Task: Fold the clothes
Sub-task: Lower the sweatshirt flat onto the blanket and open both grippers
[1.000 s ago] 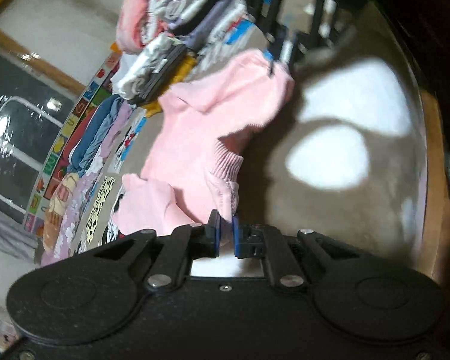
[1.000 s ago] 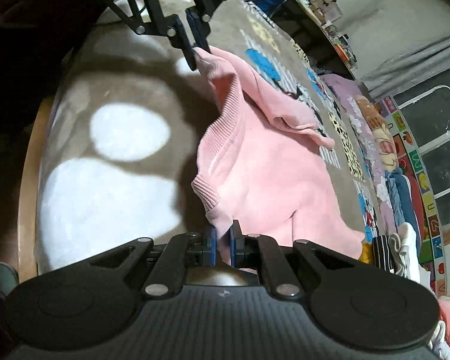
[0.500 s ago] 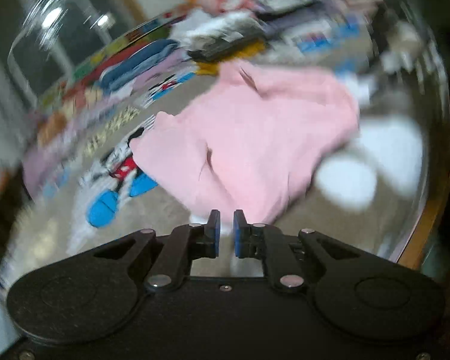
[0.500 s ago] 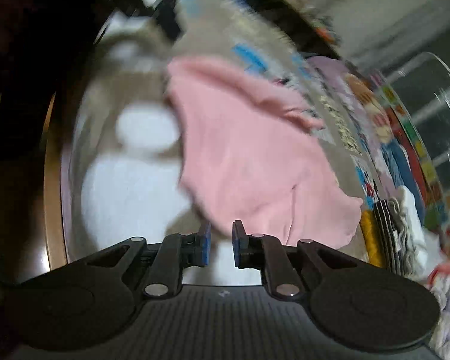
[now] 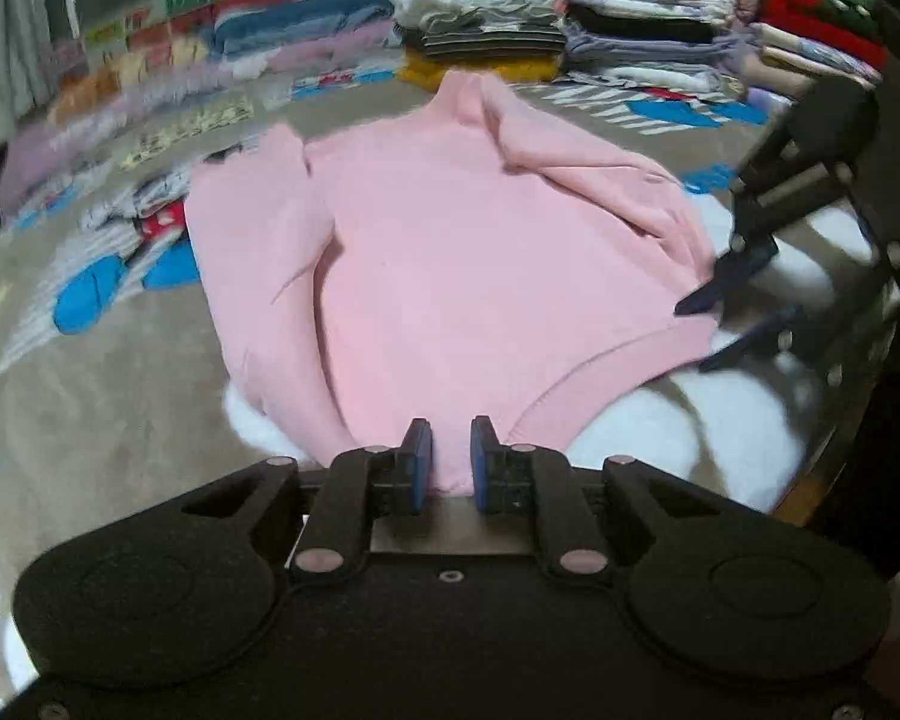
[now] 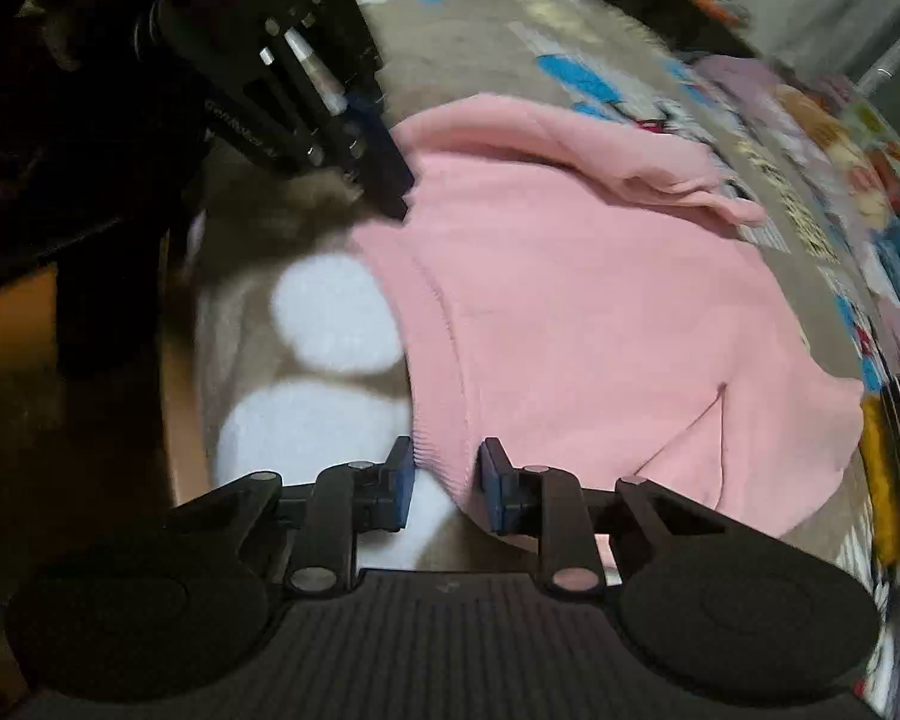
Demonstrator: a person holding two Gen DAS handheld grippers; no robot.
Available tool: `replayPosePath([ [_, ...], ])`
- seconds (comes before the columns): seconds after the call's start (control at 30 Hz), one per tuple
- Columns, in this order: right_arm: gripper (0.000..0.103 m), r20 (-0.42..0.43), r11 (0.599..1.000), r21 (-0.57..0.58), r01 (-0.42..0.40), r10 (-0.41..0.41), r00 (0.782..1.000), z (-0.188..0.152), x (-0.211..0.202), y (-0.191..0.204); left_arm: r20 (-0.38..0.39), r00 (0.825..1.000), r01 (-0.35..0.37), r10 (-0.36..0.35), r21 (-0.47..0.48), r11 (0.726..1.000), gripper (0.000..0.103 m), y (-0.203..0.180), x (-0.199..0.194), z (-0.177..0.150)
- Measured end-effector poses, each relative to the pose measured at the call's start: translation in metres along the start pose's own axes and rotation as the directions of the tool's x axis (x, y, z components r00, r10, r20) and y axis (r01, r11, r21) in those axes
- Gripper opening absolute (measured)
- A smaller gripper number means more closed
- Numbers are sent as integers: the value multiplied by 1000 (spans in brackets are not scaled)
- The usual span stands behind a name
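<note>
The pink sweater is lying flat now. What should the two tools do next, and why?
Probably the right tool should pick up the loose sleeve bunched across the pink sweater and lay it neatly over the body. Both tools have just been opening, and the left tool grips nothing, so the sweater lies spread on the blanket, only that sleeve crooked.

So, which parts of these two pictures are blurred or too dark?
Left wrist view: the pink sweater is fairly sharp, the far-left floor mats smear. Right wrist view: the top edge is streaked, the upper-left corner around the left gripper is nearly black.
</note>
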State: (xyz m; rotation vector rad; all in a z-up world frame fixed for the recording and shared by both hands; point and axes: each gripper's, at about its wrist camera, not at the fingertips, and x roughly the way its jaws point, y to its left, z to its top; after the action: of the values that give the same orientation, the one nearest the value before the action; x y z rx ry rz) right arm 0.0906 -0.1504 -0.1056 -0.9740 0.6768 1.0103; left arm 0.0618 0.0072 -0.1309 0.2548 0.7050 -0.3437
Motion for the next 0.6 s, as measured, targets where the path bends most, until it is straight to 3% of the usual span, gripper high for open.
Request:
replayPosePath([
  [0.03, 27, -9, 1000, -15, 1, -1, 1000, 0, -2, 1, 1, 1000, 4, -4, -13, 1000, 31, 0, -4, 1],
  [0.1, 27, -21, 999, -35, 9, -9, 1000, 1, -5, 3, 26, 1000, -11, 12, -24, 1000, 46, 1, -15, -2],
  [0.2, 30, -15, 999, -30, 26, -27, 1000, 1, -10, 7, 43, 999, -30, 32, -37, 999, 46, 5, -27, -9],
  [0.37, 34, 110, 982, 186, -24, 4, 994, -4, -33, -1, 54, 998, -32, 40, -133, 991, 46, 25, -33, -14],
  [0.43, 37, 183, 947, 321, -31, -30, 983, -6, -38, -14, 53, 998, -29, 40, -198, 980, 46, 35, -29, -10],
  [0.53, 37, 297, 832, 550, -74, -112, 948, -12, -35, -35, 46, 998, -24, 40, -302, 953, 46, 48, -19, -5],
  [0.6, 37, 330, 758, 649, -66, -202, 922, -15, -23, -40, 31, 997, -57, 70, -321, 945, 46, 50, -14, -3],
])
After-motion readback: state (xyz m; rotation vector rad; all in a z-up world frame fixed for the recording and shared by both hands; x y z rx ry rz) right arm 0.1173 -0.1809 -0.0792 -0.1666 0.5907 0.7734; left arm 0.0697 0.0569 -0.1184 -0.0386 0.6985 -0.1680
